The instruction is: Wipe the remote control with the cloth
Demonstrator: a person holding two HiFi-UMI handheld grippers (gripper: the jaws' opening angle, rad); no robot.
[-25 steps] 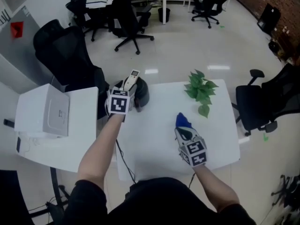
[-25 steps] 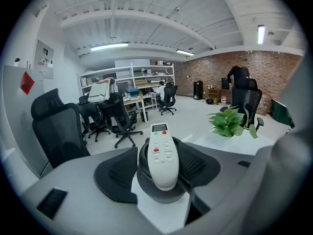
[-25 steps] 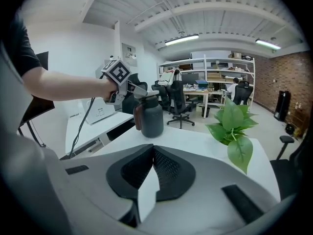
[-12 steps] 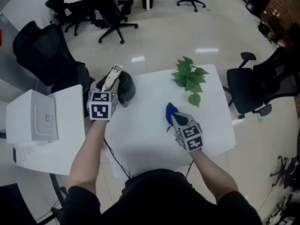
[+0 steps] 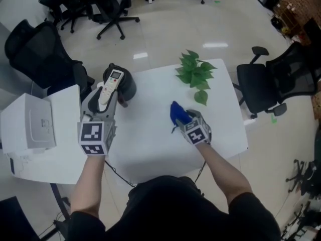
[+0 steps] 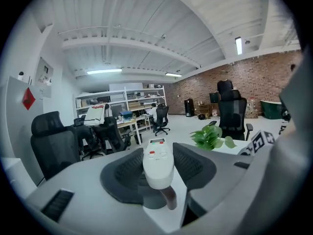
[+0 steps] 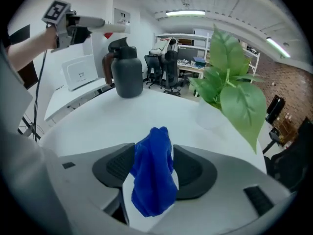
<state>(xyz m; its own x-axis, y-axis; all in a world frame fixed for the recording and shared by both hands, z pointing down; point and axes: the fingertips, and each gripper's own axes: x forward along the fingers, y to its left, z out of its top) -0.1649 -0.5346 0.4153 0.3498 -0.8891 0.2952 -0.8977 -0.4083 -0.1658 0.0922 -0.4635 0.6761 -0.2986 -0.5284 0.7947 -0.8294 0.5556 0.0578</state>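
Left gripper (image 6: 157,154) is clamped on the remote (image 5: 108,88), held in the air above the dark jug (image 5: 128,84). Right gripper (image 7: 153,163), tight a moment ago, is opening its jaws. The blue cloth (image 7: 155,185) sits loose between them over the table (image 5: 145,134). Wiping appears not yet begun. No legible writing.

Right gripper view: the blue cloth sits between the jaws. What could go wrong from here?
1. The right gripper's jaws are opening with the cloth between them, so it may fall onto the table before any wiping.
2. The left gripper holds the remote control by one end, with most of it sticking out. Wiping pressure could tilt it or make it slip.
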